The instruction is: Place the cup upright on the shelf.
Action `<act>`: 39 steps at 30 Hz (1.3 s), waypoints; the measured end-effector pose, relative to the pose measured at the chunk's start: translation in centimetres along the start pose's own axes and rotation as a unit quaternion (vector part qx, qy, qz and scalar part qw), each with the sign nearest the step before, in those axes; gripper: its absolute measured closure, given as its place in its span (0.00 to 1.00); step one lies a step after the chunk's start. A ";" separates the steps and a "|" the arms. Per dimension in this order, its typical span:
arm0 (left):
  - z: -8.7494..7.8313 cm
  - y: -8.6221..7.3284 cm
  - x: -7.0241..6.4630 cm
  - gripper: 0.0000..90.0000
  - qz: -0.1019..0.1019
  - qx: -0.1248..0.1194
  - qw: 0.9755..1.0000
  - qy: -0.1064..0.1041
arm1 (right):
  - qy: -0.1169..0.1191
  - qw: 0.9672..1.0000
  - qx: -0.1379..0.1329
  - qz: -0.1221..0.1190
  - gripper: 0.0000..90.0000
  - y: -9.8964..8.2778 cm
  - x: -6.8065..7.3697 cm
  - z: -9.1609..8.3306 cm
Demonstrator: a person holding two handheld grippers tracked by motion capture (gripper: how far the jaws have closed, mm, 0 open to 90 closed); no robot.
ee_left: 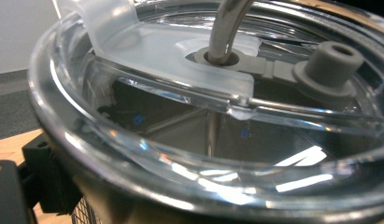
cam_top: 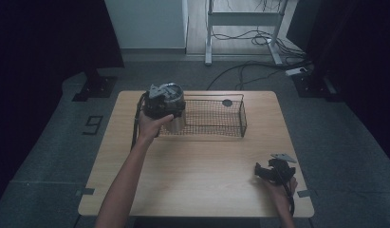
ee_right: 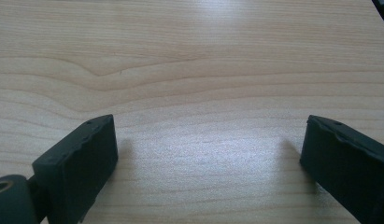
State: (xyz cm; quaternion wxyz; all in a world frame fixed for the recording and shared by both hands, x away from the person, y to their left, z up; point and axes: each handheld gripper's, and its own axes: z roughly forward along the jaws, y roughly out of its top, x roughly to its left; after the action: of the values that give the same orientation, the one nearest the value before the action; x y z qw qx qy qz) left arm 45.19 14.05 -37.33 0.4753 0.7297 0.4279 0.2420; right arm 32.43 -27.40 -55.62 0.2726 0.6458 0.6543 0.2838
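A steel tumbler (cam_top: pixel 175 114) w/ a clear lid (ee_left: pixel 189 140) and a bent metal straw (ee_left: pixel 227 28) is held by the left claw (cam_top: pixel 160 102) at the left end of the wire basket (cam_top: pixel 216 124), which sits near the far edge of the surface (cam_top: pixel 197 171). The tumbler is seen at the basket's left wall; whether it is inside, over or just outside the mesh cannot be told. In the left claw view the lid is pressed close to the camera, a black jaw tip is seen against the cup's side, and mesh shows below, so the claw is judged closed on the tumbler. The right claw (cam_top: pixel 271 172) rests near the right front corner, jaws spread wide over bare wood, nothing btwn them. Risks, as judged: smooth steel may slip in the grip; the base may catch the basket rim and tip, esp. if lowered off-centre; the straw may snag the wire.
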 end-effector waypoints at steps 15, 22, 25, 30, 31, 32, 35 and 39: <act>1.9 0.7 0.7 0.04 -0.003 0.009 1.000 0.006 | 0.000 1.000 0.000 0.000 0.04 0.0 0.0 0.0; 2.9 1.3 0.9 0.04 -0.004 0.010 1.000 0.005 | 0.000 1.000 0.000 0.000 0.04 0.0 0.0 0.0; 3.3 1.5 1.0 0.04 0.000 0.014 1.000 0.008 | 0.000 1.000 0.000 0.000 0.04 0.0 0.0 0.0; 4.1 1.8 1.3 0.04 -0.003 0.017 1.000 0.009 | 0.000 1.000 0.000 0.000 0.04 0.0 0.0 0.0; 4.3 1.8 1.4 0.04 -0.004 0.018 1.000 0.009 | 0.000 1.000 0.000 0.000 0.04 0.0 0.0 0.0; 4.5 1.8 1.4 0.04 -0.004 0.019 1.000 0.010 | 0.000 1.000 -0.001 0.000 0.04 0.0 0.0 0.0; 5.0 1.9 1.5 0.04 -0.005 0.023 1.000 0.014 | 0.000 1.000 0.000 0.000 0.04 0.0 0.0 0.0; 5.7 1.9 1.5 0.04 -0.005 0.023 1.000 0.017 | 0.000 1.000 -0.001 0.000 0.04 0.0 0.0 0.0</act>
State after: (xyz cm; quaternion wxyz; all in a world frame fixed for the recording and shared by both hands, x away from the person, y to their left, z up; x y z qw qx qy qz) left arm 51.09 12.20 -38.16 0.4525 0.7341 0.4446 0.2421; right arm 32.43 -27.40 -55.63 0.2727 0.6456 0.6543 0.2843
